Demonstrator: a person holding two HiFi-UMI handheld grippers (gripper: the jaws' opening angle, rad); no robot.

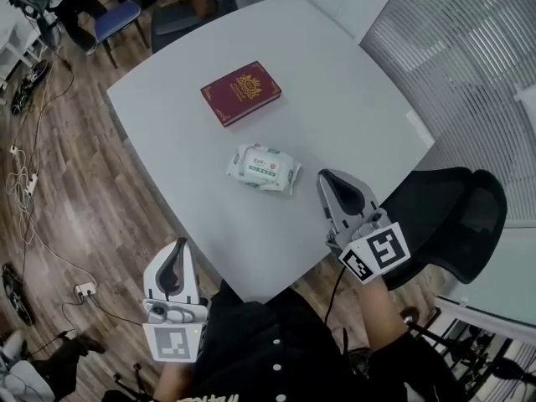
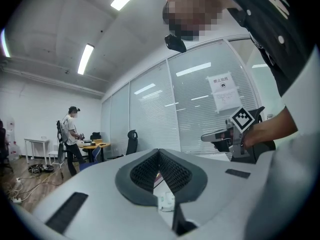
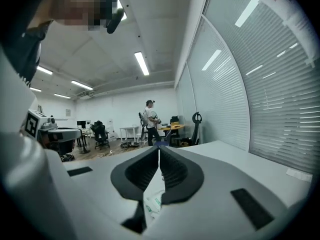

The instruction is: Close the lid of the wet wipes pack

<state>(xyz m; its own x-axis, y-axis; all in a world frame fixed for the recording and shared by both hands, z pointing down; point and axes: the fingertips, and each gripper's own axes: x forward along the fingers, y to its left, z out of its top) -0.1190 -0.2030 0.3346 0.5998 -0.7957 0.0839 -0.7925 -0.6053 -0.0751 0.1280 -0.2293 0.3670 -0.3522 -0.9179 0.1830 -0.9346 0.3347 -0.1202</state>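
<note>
The left gripper hangs just off the table's near left edge, close to the near corner and over the wooden floor. Its own view shows the jaws pressed together at the tips with nothing between them. That view also shows what the head view does not: a glass wall with blinds, a paper notice on it, and a person standing by a desk far off on the left.

The red book lies toward the table's far left edge. The wet wipes pack rests near the middle of the table, well apart from both grippers. From the head view its lid looks flat on the pack. The two gripper views show only a sliver of the pack below their jaws, too little to judge the lid.

The right gripper is held above the near right edge, pointing in toward the pack. Its jaws are likewise closed on nothing. Only the left gripper view shows it from the side, with a hand gripping it behind the marker cube. A black office chair stands beyond the table's right corner.
</note>
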